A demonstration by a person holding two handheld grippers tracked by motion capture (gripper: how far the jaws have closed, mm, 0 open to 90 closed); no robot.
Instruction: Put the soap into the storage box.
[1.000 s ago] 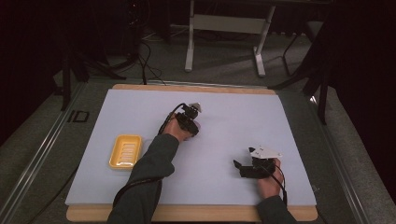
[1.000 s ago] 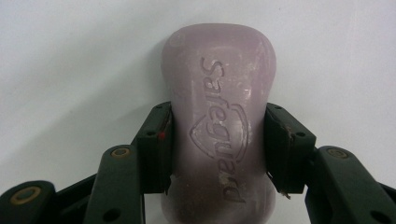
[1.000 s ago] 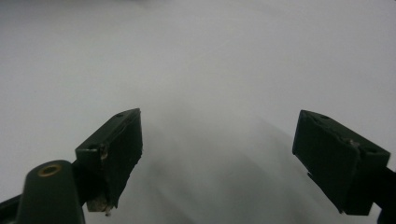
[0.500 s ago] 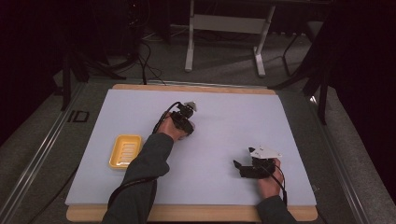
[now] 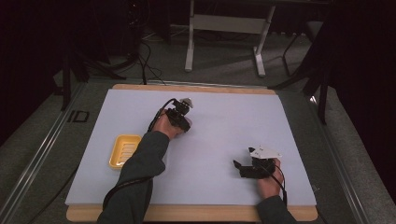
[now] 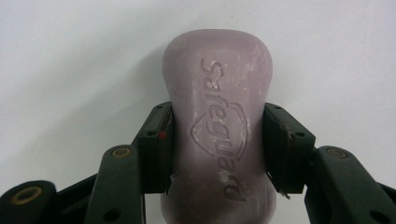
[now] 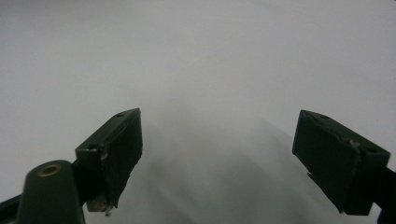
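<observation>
A pale purple soap bar (image 6: 217, 70) stamped "Safeguard" sits between the two black jaws of my left gripper (image 6: 218, 122), which is shut on its narrow waist, with the white table surface behind it. From above, the left gripper (image 5: 183, 122) is over the middle of the white mat, and the bar itself is hard to make out there. A yellow soap dish (image 5: 124, 150) lies on the mat, left of and nearer than that gripper. My right gripper (image 7: 219, 154) stands open with nothing between its fingers, low over the mat at the near right (image 5: 239, 168).
The white mat (image 5: 224, 116) covers a wooden tabletop. Cables trail from both grippers. Beyond the table's far edge stand a metal frame stand (image 5: 224, 28) and dark floor with cables.
The left gripper has shifted slightly to the left with the soap bar in it, and the forearm has swung with it. The right gripper has stayed in place.
</observation>
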